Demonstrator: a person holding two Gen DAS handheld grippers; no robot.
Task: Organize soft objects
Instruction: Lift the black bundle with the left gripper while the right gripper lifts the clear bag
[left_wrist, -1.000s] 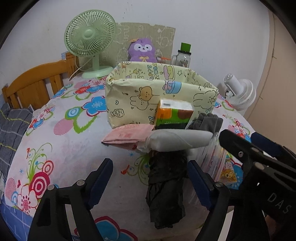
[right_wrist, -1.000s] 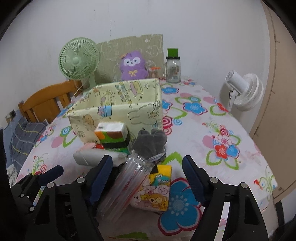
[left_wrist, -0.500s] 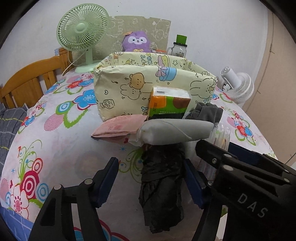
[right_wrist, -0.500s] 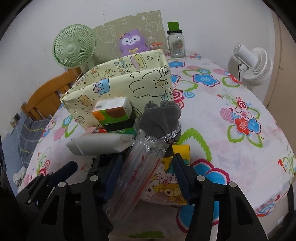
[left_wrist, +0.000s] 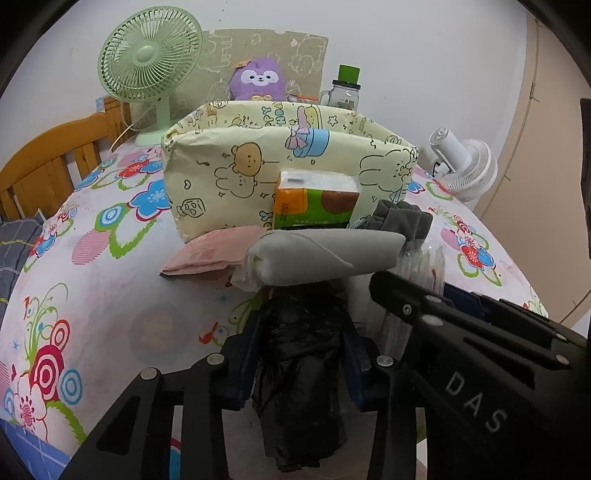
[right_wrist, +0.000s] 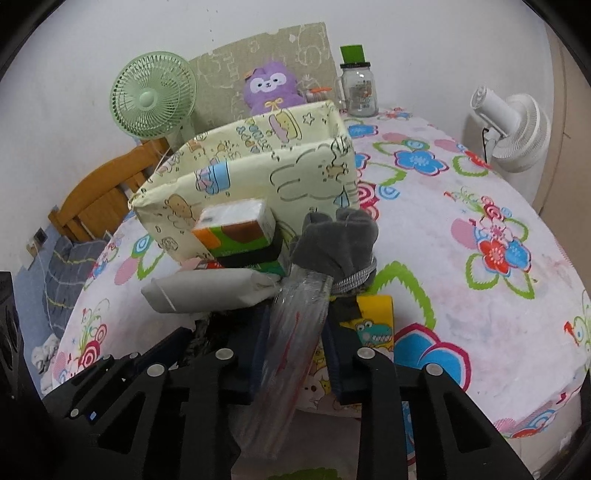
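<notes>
My left gripper (left_wrist: 301, 356) is closing, and its blue pads (left_wrist: 246, 354) press both sides of a crumpled black plastic bundle (left_wrist: 303, 373) lying at the table's near edge. My right gripper (right_wrist: 295, 350) is closing too, its pads against a clear plastic roll (right_wrist: 295, 332) just to the right; in the left wrist view it shows as a black frame (left_wrist: 461, 332). Behind them lie a grey-white roll (left_wrist: 325, 254), a grey cloth (right_wrist: 340, 236), an orange-green tissue pack (left_wrist: 314, 203), a pink packet (left_wrist: 207, 254) and a yellow cartoon packet (right_wrist: 373, 325). A cream cartoon-print fabric box (left_wrist: 280, 173) stands beyond, open on top.
At the table's far side stand a green fan (left_wrist: 147, 62), a purple plush (left_wrist: 258, 79) and a jar with a green lid (left_wrist: 345, 90). A white fan (left_wrist: 465, 170) is off the right edge, a wooden frame (left_wrist: 44, 166) at left. The flowered cloth (right_wrist: 461, 221) lies bare at right.
Both pairs of jaws narrowed from wide apart until the pads met the black bundle and the clear roll. Both grippers edged in closer to the pile.
</notes>
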